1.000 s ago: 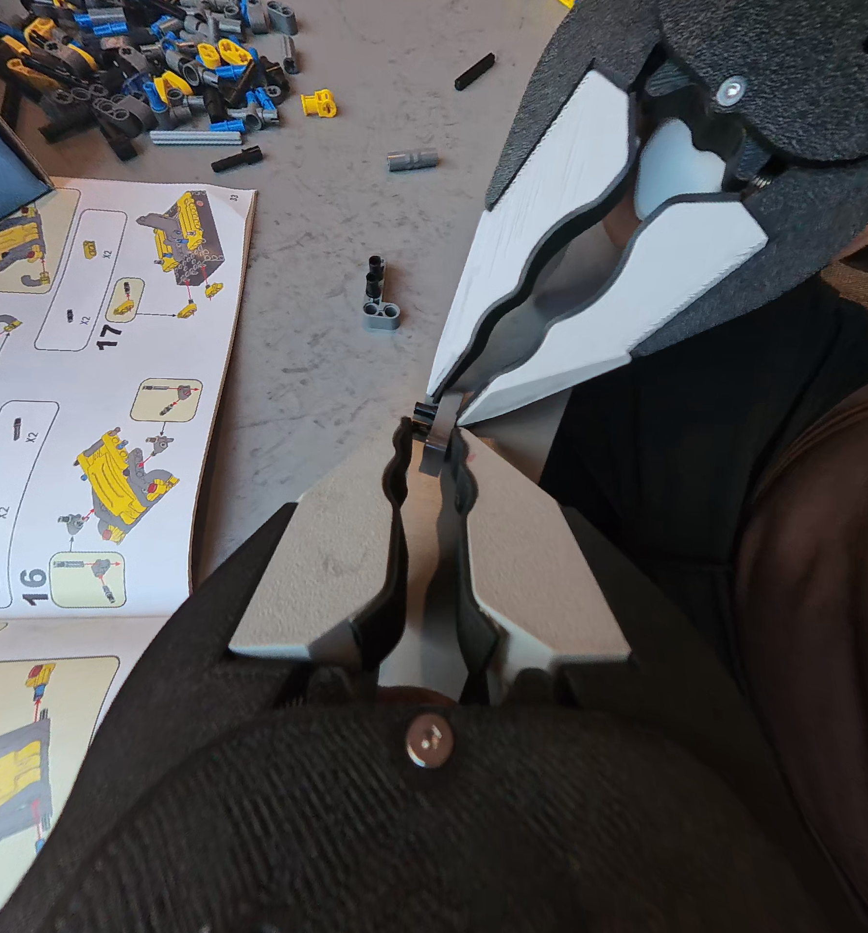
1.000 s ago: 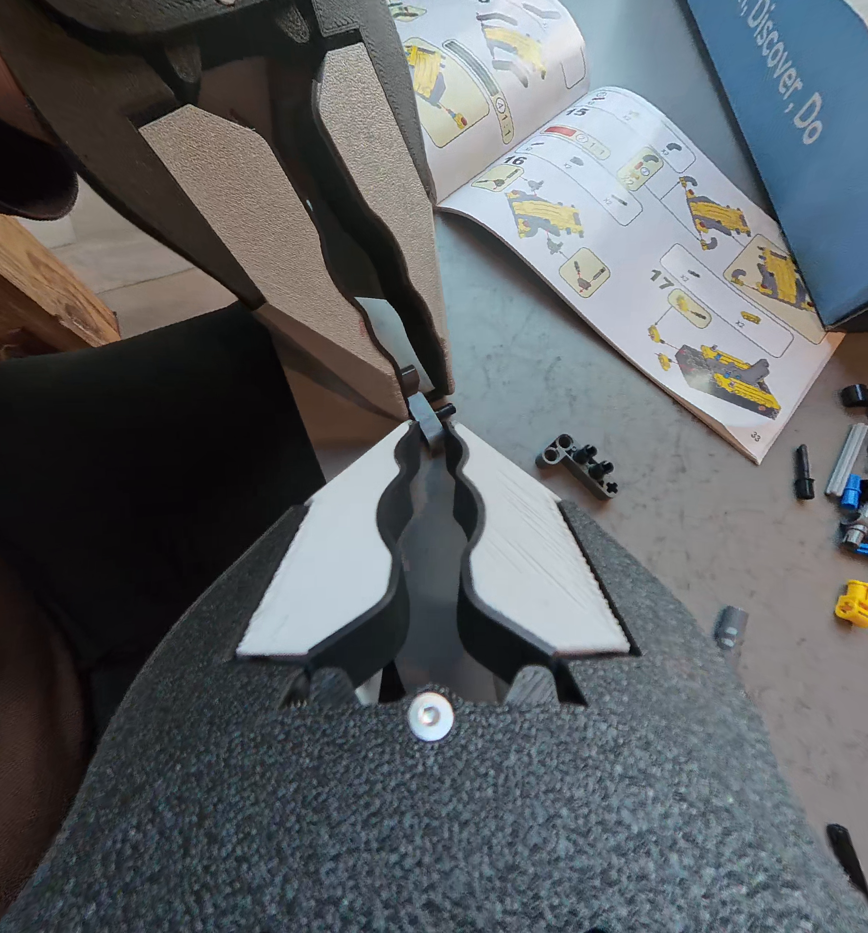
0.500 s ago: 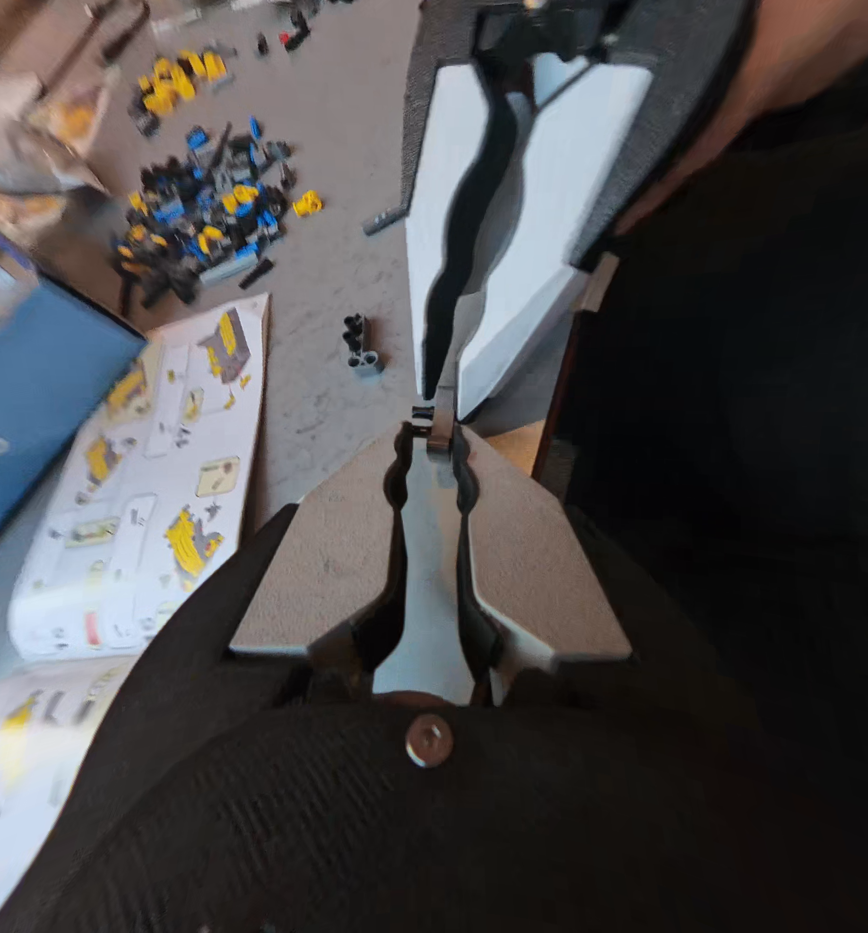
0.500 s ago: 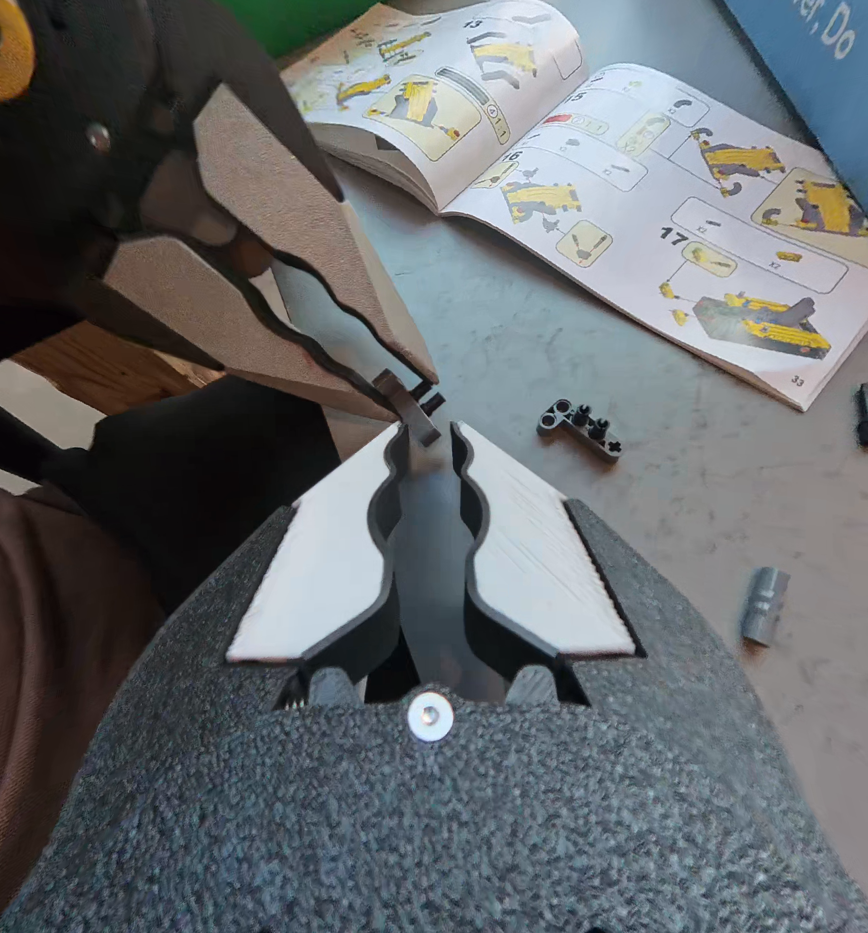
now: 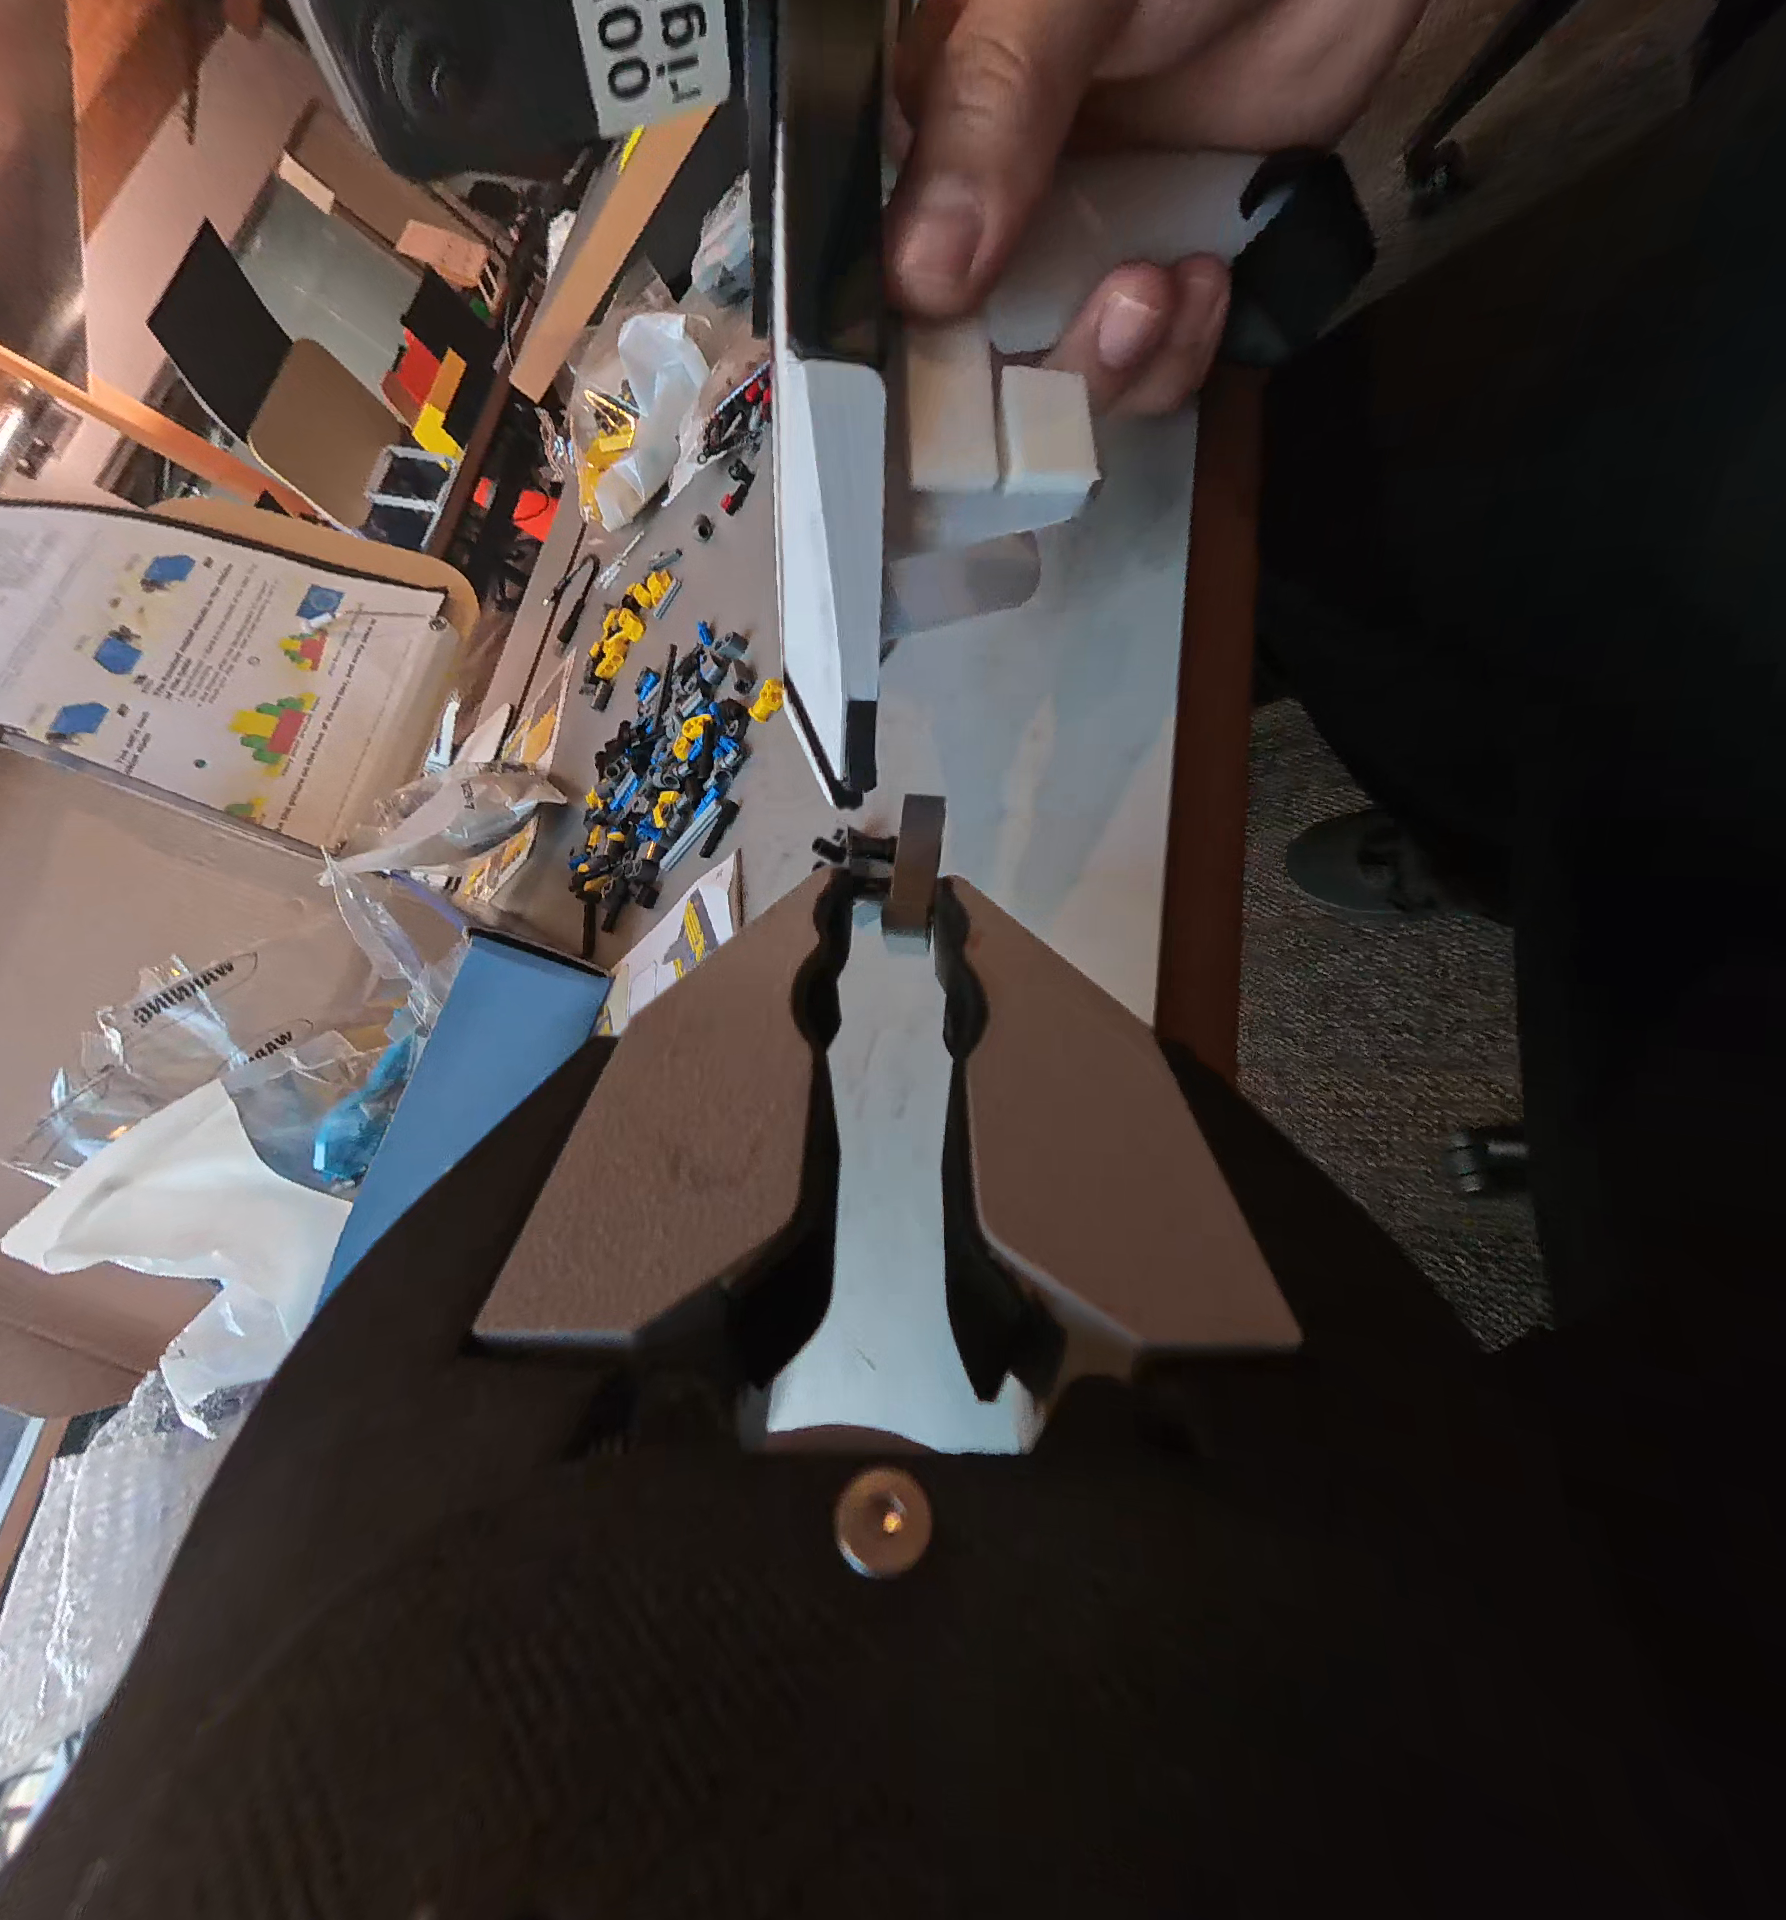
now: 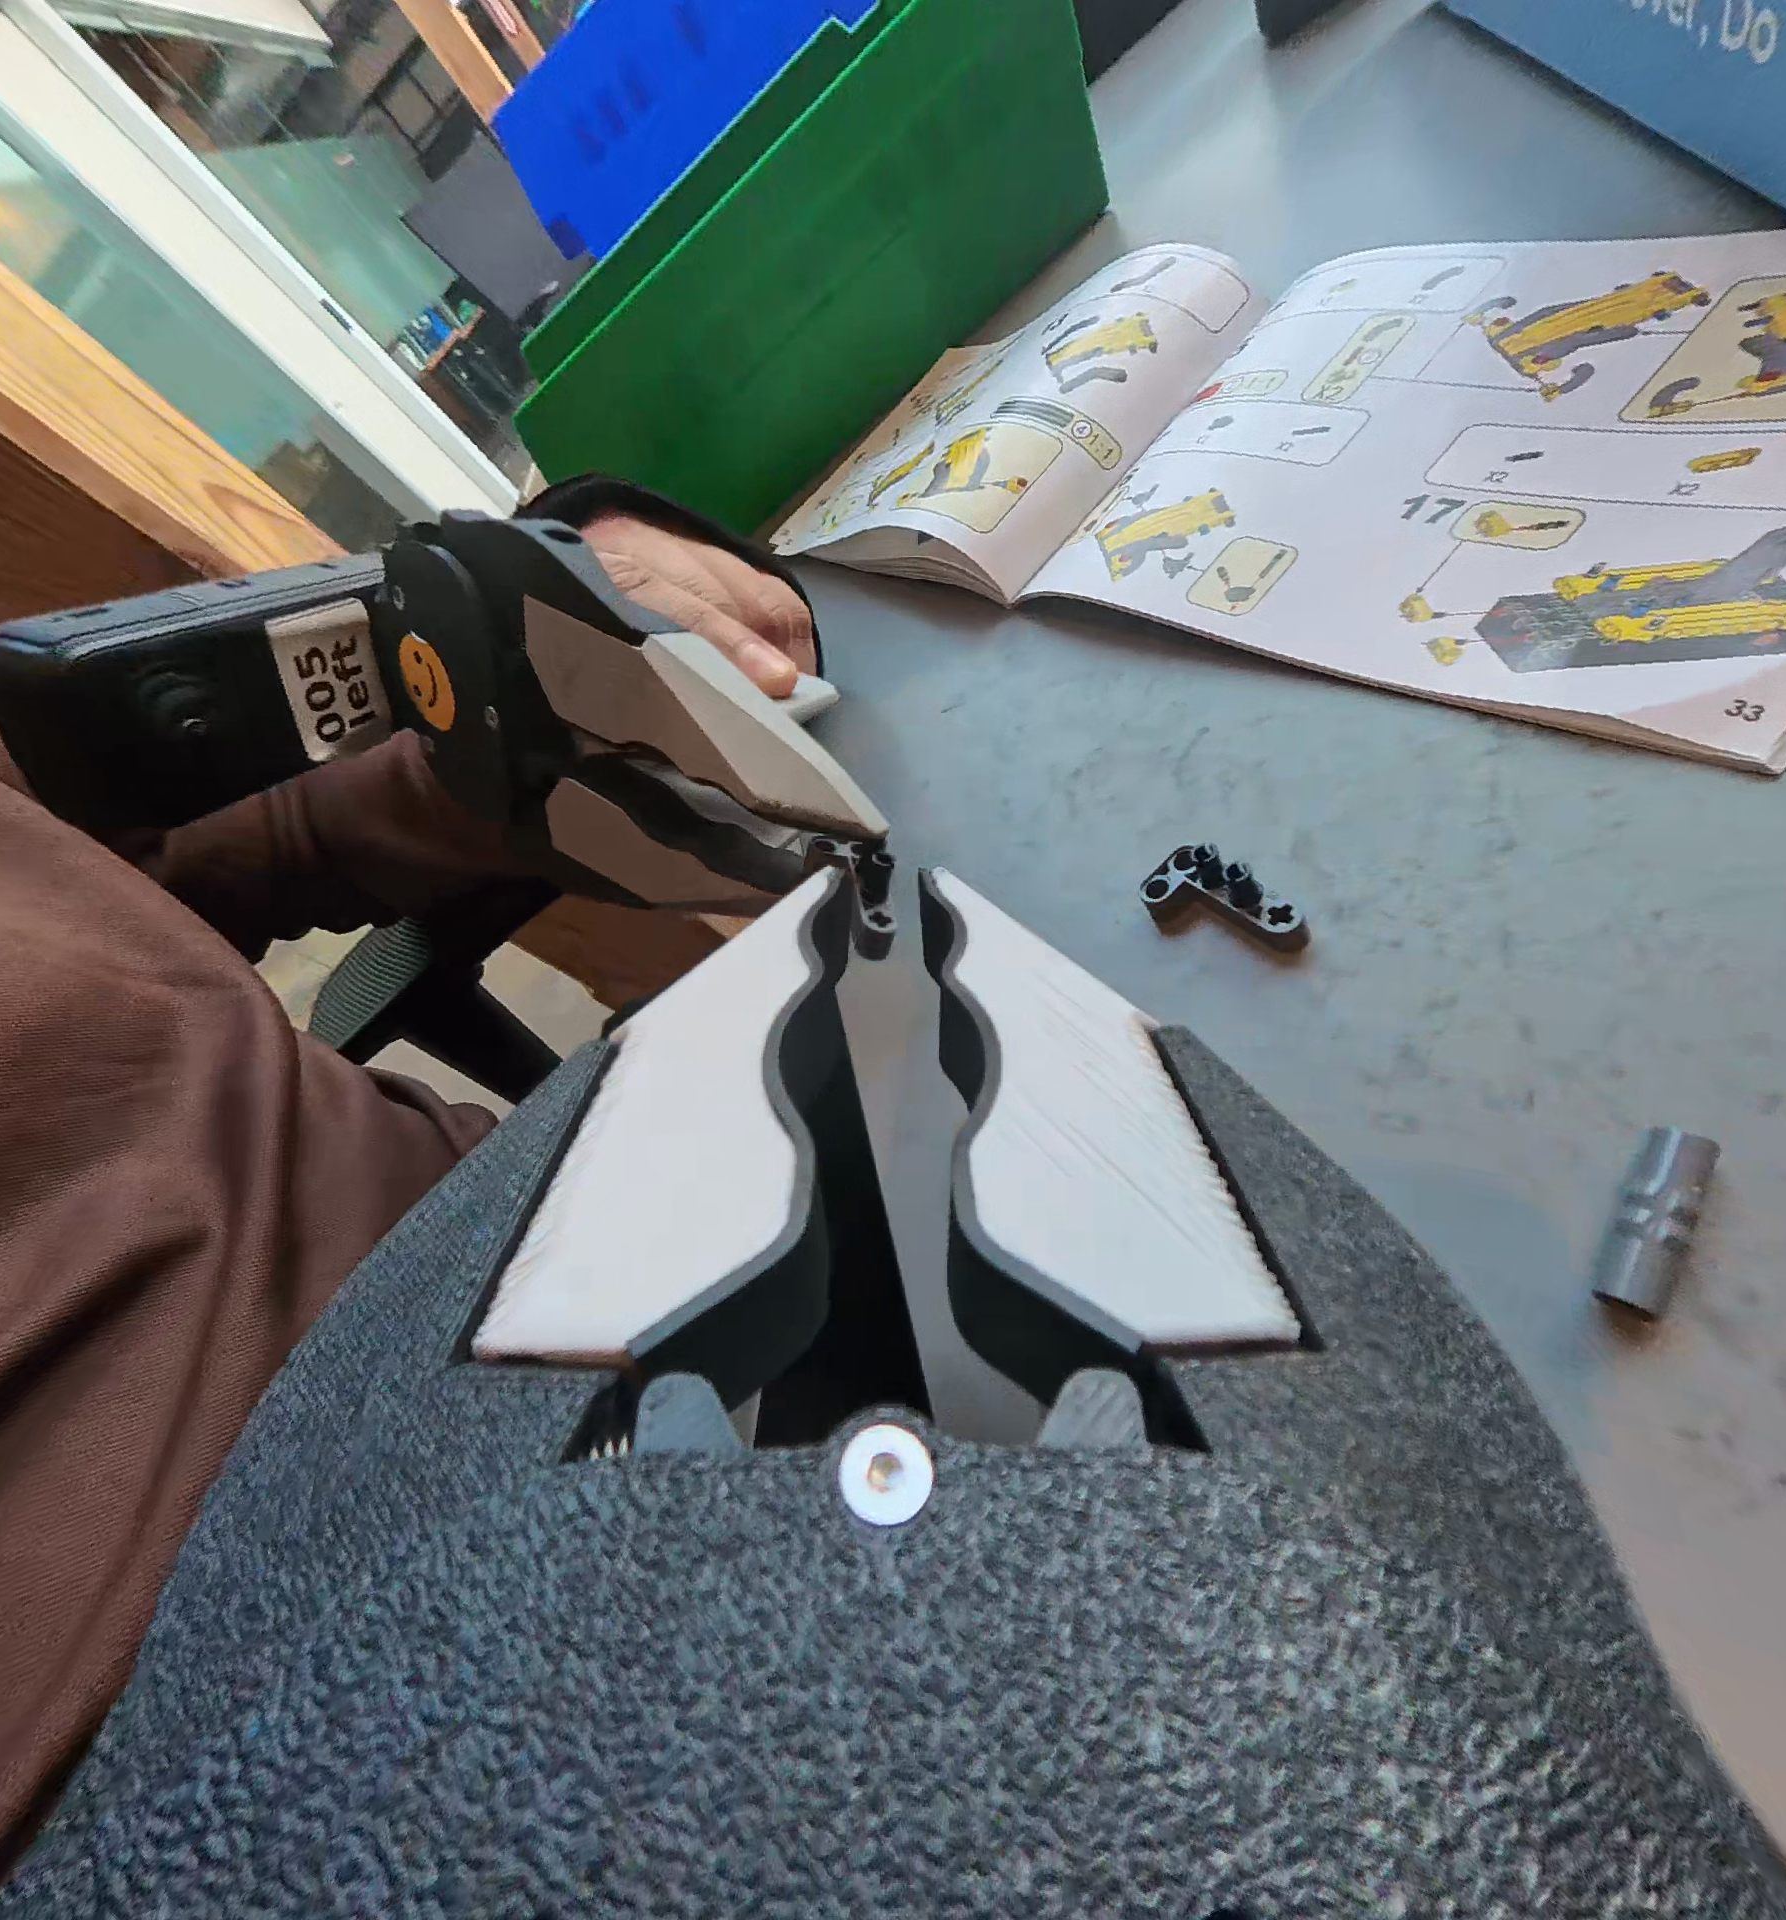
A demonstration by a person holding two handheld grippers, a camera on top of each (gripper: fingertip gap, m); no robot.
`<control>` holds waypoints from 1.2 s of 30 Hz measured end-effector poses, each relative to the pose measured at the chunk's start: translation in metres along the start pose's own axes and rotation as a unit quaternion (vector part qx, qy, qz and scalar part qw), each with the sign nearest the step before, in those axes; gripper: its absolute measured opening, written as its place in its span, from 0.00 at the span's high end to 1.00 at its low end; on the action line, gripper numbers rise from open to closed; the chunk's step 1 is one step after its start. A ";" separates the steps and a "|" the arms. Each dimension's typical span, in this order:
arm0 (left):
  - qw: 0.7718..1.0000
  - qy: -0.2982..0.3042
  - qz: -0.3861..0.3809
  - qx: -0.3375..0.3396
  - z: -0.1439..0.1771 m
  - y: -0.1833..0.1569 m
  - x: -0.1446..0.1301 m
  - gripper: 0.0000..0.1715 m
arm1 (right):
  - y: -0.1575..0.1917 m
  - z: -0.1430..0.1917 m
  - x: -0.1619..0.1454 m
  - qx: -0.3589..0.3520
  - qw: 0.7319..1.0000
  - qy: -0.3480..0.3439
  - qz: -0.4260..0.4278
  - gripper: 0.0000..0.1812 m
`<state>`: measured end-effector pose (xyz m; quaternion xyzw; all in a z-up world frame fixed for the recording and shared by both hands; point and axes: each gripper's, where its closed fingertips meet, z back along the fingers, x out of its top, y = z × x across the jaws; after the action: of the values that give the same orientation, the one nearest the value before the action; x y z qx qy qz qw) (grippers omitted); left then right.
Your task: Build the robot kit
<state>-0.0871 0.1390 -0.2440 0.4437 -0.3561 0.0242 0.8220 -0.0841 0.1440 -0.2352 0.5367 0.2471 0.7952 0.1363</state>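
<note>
My left gripper (image 5: 889, 888) is shut on a small dark grey beam with black pins (image 5: 913, 868) and holds it in the air above the grey table's near edge (image 5: 1195, 727). In the right wrist view the left gripper (image 6: 847, 847) comes in from the left with the beam (image 6: 873, 914) hanging at its tips. My right gripper (image 6: 878, 881) is open. Its white fingers stand either side of the beam with a gap on the right side. In the left wrist view the right gripper (image 5: 847, 774) shows edge-on, just above the beam, with a hand on its trigger.
A second dark beam with pins (image 6: 1227, 904) and a grey sleeve (image 6: 1653, 1221) lie on the table. An open instruction booklet (image 6: 1388, 499), a green bin (image 6: 816, 260) and a blue box (image 6: 1647, 94) lie beyond. A pile of small parts (image 5: 660, 769) and plastic bags (image 5: 245, 1060) lie farther off. Less than 4 cm separates the two grippers' tips.
The right gripper has opened and let go of the beam, which stays in the left gripper. Both grippers have turned, and the left one now points along the table.
</note>
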 end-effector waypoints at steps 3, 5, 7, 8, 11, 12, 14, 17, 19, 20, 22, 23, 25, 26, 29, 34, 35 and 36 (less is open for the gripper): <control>1.000 -0.019 -0.016 0.011 0.001 0.001 0.007 0.93 | 0.002 -0.002 -0.003 0.005 1.000 0.012 0.003 0.95; 1.000 -0.017 -0.022 0.012 0.001 0.001 0.007 0.93 | 0.006 -0.003 -0.004 0.017 1.000 0.014 0.005 1.00; 0.999 -0.021 -0.027 0.013 0.001 0.000 0.006 0.93 | 0.006 -0.004 -0.005 0.018 1.000 0.016 0.002 1.00; 0.999 -0.022 -0.026 0.012 0.001 0.000 0.006 0.93 | 0.006 -0.004 -0.005 0.020 1.000 0.016 -0.003 1.00; 0.999 -0.025 -0.030 0.019 0.002 0.001 0.007 0.93 | 0.006 -0.004 -0.003 0.031 0.999 0.012 -0.019 0.99; 0.999 -0.028 -0.031 0.021 0.002 0.002 0.008 0.93 | 0.006 -0.004 -0.003 0.032 0.999 0.010 -0.022 0.97; 0.999 -0.033 -0.034 0.024 0.003 0.003 0.009 0.93 | 0.006 -0.003 -0.002 0.034 0.999 0.008 -0.024 0.96; 0.998 -0.035 -0.037 0.027 0.004 0.003 0.011 0.93 | 0.007 -0.003 -0.001 0.036 0.999 0.006 -0.022 0.96; 0.998 -0.036 -0.043 0.033 0.004 0.004 0.011 0.93 | 0.005 -0.002 0.000 0.029 0.999 0.001 -0.022 0.93; 0.998 -0.038 -0.044 0.034 0.005 0.005 0.011 0.93 | 0.006 -0.002 0.001 0.032 0.999 0.000 -0.021 0.93; 0.997 -0.042 -0.046 0.035 0.006 0.005 0.013 0.93 | 0.006 -0.002 0.001 0.034 0.999 -0.001 -0.020 0.92; 0.997 -0.044 -0.051 0.037 0.006 0.005 0.013 0.93 | 0.007 -0.002 0.001 0.035 0.999 -0.001 -0.020 0.92; 0.997 -0.047 -0.049 0.037 0.006 0.005 0.014 0.93 | 0.009 -0.002 0.002 0.043 0.999 -0.004 -0.019 0.92; 0.997 -0.049 -0.044 0.037 0.006 0.006 0.014 0.93 | 0.013 -0.002 0.003 0.056 0.998 -0.007 -0.019 0.92; 0.997 -0.050 -0.040 0.037 0.007 0.006 0.014 0.93 | 0.018 -0.003 0.004 0.071 0.997 -0.011 -0.022 0.96; 0.997 -0.054 -0.040 0.034 0.008 0.005 0.015 0.93 | 0.016 -0.004 0.003 0.060 0.998 -0.009 -0.017 0.98; 0.997 -0.052 -0.037 0.035 0.007 0.005 0.014 0.92 | 0.016 -0.004 0.003 0.060 0.998 -0.009 -0.020 0.98; 0.997 -0.050 -0.035 0.036 0.007 0.005 0.014 0.92 | 0.015 -0.004 0.004 0.060 0.998 -0.009 -0.022 0.98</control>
<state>-0.0824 0.1335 -0.2294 0.4856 -0.3804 -0.0139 0.7869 -0.0884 0.1319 -0.2253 0.5459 0.3046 0.7707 0.1235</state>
